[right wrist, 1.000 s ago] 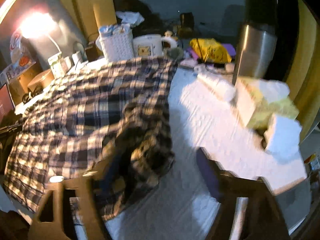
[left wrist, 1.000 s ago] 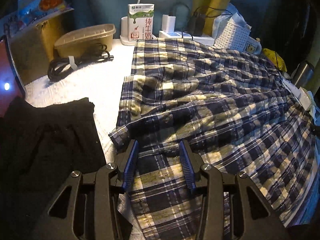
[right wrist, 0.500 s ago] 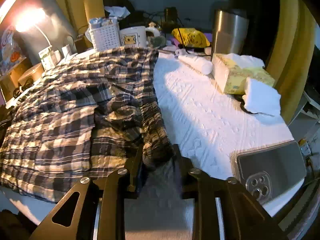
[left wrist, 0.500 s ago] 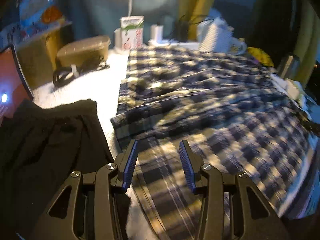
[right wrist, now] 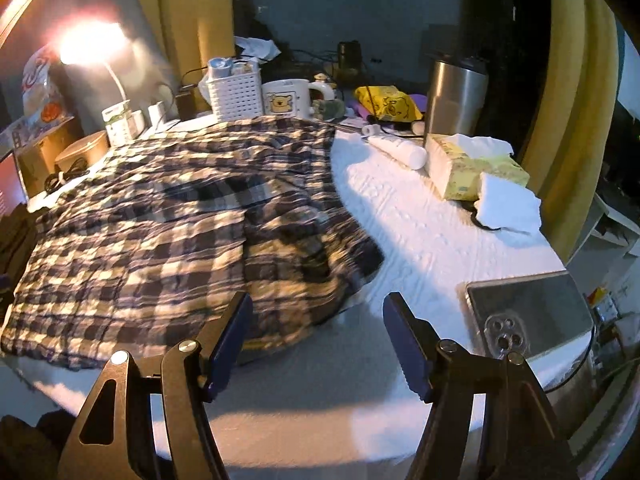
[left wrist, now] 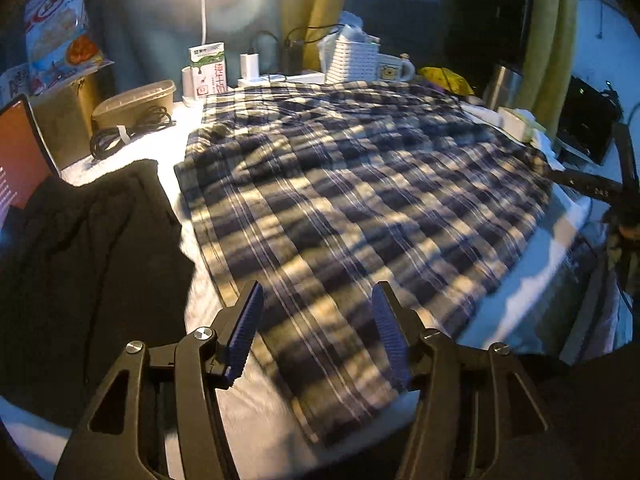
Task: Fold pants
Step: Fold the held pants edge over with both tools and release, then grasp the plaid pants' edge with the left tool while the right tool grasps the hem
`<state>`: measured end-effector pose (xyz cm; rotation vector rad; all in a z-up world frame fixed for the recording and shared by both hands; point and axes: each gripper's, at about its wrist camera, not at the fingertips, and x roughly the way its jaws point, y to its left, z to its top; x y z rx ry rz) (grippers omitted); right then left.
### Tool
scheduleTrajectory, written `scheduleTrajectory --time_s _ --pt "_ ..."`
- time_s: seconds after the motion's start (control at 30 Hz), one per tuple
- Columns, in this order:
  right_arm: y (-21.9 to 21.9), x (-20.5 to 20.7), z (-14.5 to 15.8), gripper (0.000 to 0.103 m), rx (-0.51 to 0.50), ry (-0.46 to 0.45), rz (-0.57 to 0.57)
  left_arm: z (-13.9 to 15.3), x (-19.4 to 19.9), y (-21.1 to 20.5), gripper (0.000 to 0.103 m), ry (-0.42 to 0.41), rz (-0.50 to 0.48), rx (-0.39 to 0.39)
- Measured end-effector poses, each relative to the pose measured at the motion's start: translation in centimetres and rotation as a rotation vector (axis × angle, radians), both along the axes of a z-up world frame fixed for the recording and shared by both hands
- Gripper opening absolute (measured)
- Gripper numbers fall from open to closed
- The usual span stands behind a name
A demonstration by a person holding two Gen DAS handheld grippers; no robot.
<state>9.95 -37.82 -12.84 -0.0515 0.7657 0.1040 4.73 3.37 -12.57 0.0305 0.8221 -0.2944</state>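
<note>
Plaid pants [left wrist: 360, 200] spread on table, left tongs [left wrist: 316, 332] released, right tongs [right wrist: 318, 340] just released.

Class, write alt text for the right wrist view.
Open right gripper hovers above a white tablecloth, its jaws just opened, nothing between them. Blue-and-cream plaid pants lie ahead on the left, a phone in a clear case lies right.

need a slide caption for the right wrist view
Open right gripper hovers at the near edge of the blue-and-cream plaid pants, spread on a white textured tablecloth beside a clear-cased phone.
</note>
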Motion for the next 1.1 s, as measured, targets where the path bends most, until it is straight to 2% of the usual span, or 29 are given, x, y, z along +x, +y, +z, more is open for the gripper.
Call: scheduleTrajectory --time_s 0.1,0.17,0.33,0.53,0.63,0.83,0.9,0.93,0.97,1.03,1.1 --pt "0.6 -0.9 0.2 0.070 -0.001 -0.006 0.010 -0.2 -1.6 0.1 0.058 -0.002 -0.009 -0.019" --pt "0.9 -1.6 0.5 0.070 0.000 -0.013 0.013 -0.3 -2.6 -0.1 0.067 -0.002 -0.021 -0.032" --pt "1.0 -2.8 1.0 0.070 0.001 -0.025 0.012 -0.8 -4.5 -1.2 0.069 -0.001 -0.067 -0.028" --pt "0.6 -3.5 1.1 0.070 0.006 -0.026 0.005 -2.7 -5.0 -2.6 0.070 0.004 -0.073 0.148" --pt "0.4 -3.5 1.0 0.070 0.007 -0.023 0.005 -2.7 -4.7 -2.2 0.070 -0.005 -0.051 0.136" --pt "0.3 -3.3 0.8 0.070 0.006 -0.020 0.003 -2.8 -3.9 -2.6 0.071 -0.083 -0.011 0.197" --pt "0.3 -3.2 0.6 0.070 -0.016 -0.023 0.002 -2.9 -3.8 -2.9 0.058 -0.111 -0.022 0.214" --pt "0.4 -3.1 0.5 0.071 -0.029 -0.023 -0.002 -2.9 -3.8 -3.0 0.035 -0.109 -0.040 0.201" --pt "0.2 -2.9 0.3 0.075 -0.039 -0.022 -0.007 -2.8 -3.8 -3.0 0.017 -0.101 -0.049 0.187" --pt "-0.1 -2.7 0.2 0.083 -0.049 -0.023 -0.015 -2.8 -3.9 -3.2 0.006 -0.099 -0.059 0.189" --pt "-0.5 -2.5 0.0 0.090 -0.091 -0.027 -0.030 -2.7 -4.0 -3.0 0.004 -0.096 -0.056 0.182"
